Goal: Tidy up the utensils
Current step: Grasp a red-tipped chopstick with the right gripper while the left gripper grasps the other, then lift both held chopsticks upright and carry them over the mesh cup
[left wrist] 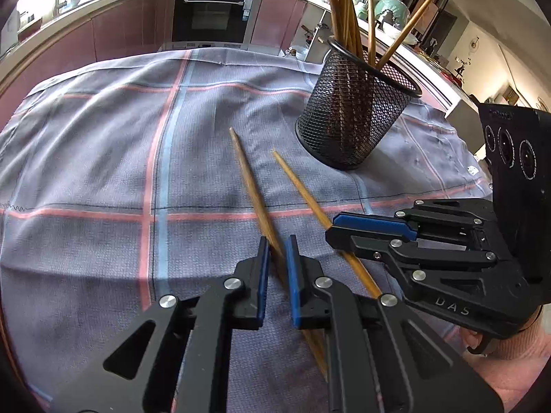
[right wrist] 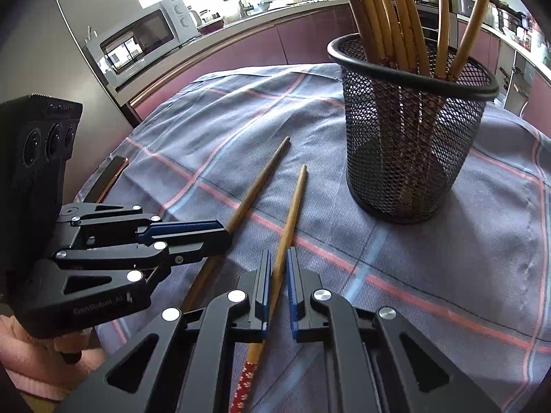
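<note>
Two grippers, each closed on one chopstick lying on the cloth (left wrist: 103, 144)

The left gripper (left wrist: 277, 258) pinches the left chopstick (left wrist: 248, 179), the right gripper (right wrist: 278, 275) the right chopstick (right wrist: 292, 213), both near the cup (left wrist: 351, 117). Held low on the shaft, a stick could swing or slip when lifted, or snag the cup's rim. Count: two loose sticks, one cup, roughly seven sticks inside.

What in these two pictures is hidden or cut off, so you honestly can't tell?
- Left wrist view: the thick end of the left chopstick runs under the left gripper.
- Right wrist view: the patterned end of the right chopstick is cut off by the bottom edge, below the right gripper.
- Both views: chopstick tops in the mesh holder leave the upper edge.
- Right wrist view: a flat object at the cloth's edge, too foreshortened to identify.
</note>
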